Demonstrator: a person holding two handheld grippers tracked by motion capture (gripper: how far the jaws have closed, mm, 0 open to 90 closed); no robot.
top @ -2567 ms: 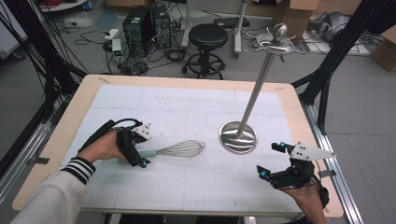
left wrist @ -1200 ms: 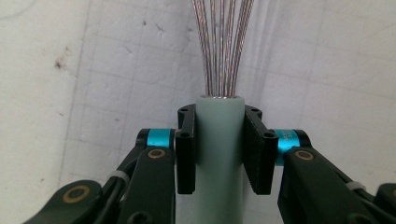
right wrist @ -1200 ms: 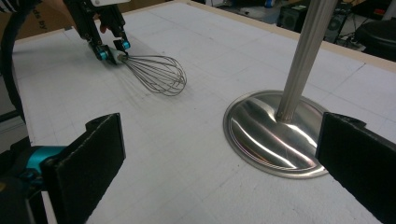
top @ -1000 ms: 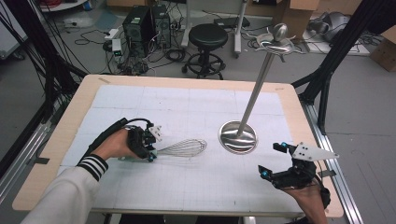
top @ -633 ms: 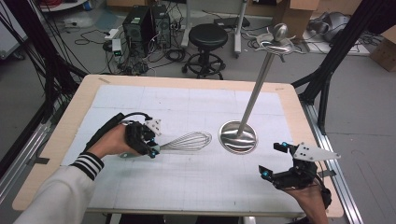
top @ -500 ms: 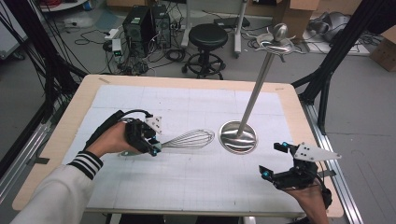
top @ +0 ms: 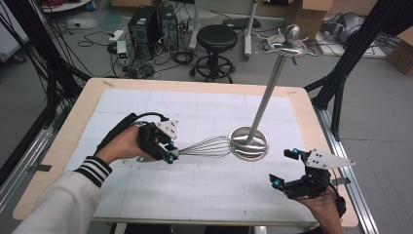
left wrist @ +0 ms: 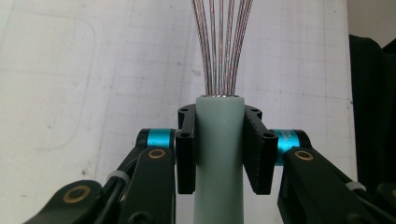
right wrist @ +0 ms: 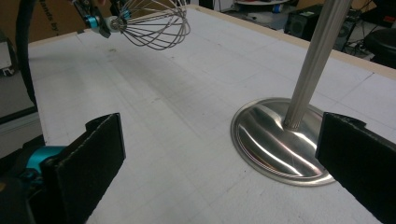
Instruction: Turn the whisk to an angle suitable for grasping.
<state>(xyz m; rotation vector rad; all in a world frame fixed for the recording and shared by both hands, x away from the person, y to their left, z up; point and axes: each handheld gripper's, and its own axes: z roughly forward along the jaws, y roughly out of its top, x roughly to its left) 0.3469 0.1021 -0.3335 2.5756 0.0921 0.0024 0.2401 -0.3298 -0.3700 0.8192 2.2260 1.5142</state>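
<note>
A wire whisk [top: 207,145] with a pale handle [left wrist: 219,154] hangs level above the white mat, and my left gripper [top: 168,152] is shut on that handle. In the left gripper view the pads [left wrist: 186,154] press both sides of the handle and the wires [left wrist: 223,42] run straight ahead. The whisk's head reaches the round base [top: 248,143] of a tall steel stand whose pole leans up to a hooked top [top: 287,44]. My right gripper [top: 287,168] rests near the front right corner, open and holding nothing. Its view looks at the stand base [right wrist: 275,140] and the whisk [right wrist: 154,23] farther off.
A white gridded mat [top: 195,195] covers the wooden table [top: 63,146]. Behind the table stand a black stool [top: 216,39] and computer towers [top: 151,22] among cables. Black frame legs [top: 341,73] rise at the right.
My left hand has lifted the whisk off the mat and carried it to the right, so its head now reaches the stand's base. The right gripper has stayed put.
</note>
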